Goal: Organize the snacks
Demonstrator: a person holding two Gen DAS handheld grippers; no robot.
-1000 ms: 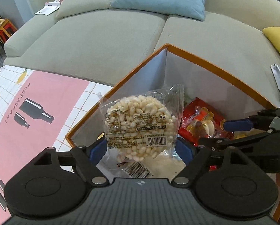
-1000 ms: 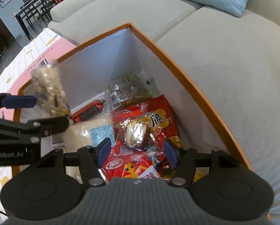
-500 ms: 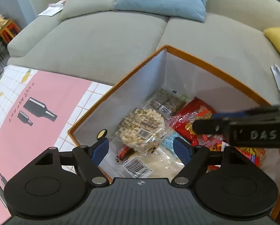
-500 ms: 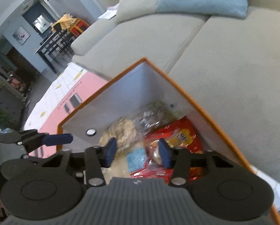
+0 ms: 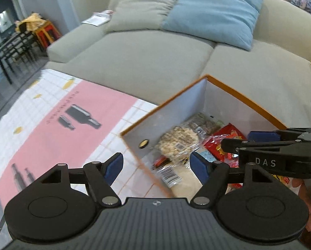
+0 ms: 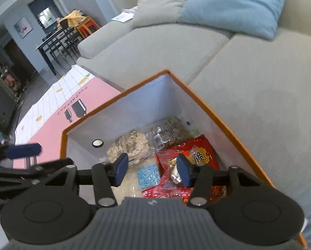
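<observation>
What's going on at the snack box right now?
A person holds both grippers above the orange-rimmed box. The left gripper is open and empty, its jaws just easing inward. The puffed rice cake pack lies inside the box beside the red snack bags. The right gripper has been opening, with nothing gripped.

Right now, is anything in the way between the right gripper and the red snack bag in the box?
Nothing visible. The right gripper hangs open over the orange-edged box, with the shiny red snack bag directly below; only a small clear-wrapped snack lies on top of it.
</observation>
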